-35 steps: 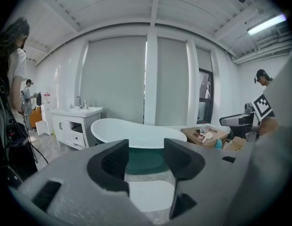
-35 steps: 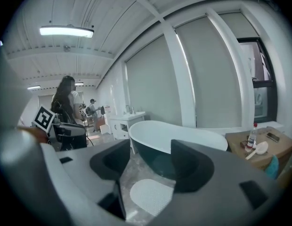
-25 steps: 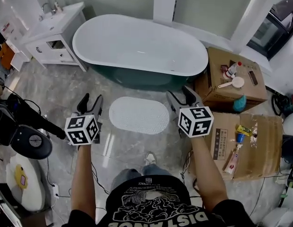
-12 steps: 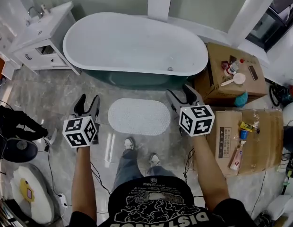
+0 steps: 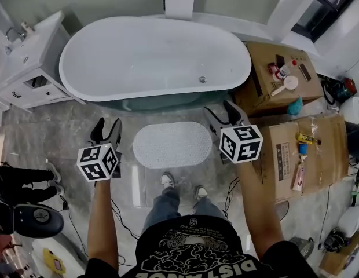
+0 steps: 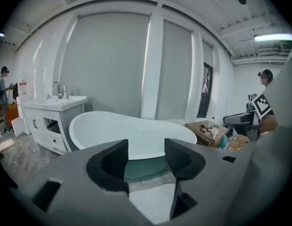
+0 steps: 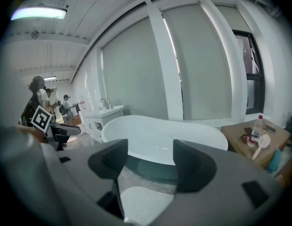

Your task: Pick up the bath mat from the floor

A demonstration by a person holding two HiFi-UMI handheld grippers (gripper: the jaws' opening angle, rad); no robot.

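A white oval bath mat (image 5: 172, 144) lies flat on the grey floor in front of the bathtub (image 5: 153, 59). In the head view my left gripper (image 5: 106, 130) hovers to the left of the mat, open and empty. My right gripper (image 5: 223, 113) hangs at the mat's right end, also open with nothing between its fingers. Both are held well above the floor. The mat (image 6: 153, 202) shows low between the left gripper's jaws in the left gripper view, and the mat (image 7: 142, 203) sits below the right gripper's jaws in the right gripper view.
A white vanity (image 5: 26, 62) stands left of the tub. Cardboard boxes (image 5: 281, 77) with bottles and small items line the right side. A dark stool (image 5: 37, 220) and cables lie at the lower left. The person's feet (image 5: 167, 181) stand just behind the mat.
The person has stepped forward toward the mat; both feet now stand behind it. The tub and mat have shifted left and nearer in the head view. Both grippers keep their spacing.
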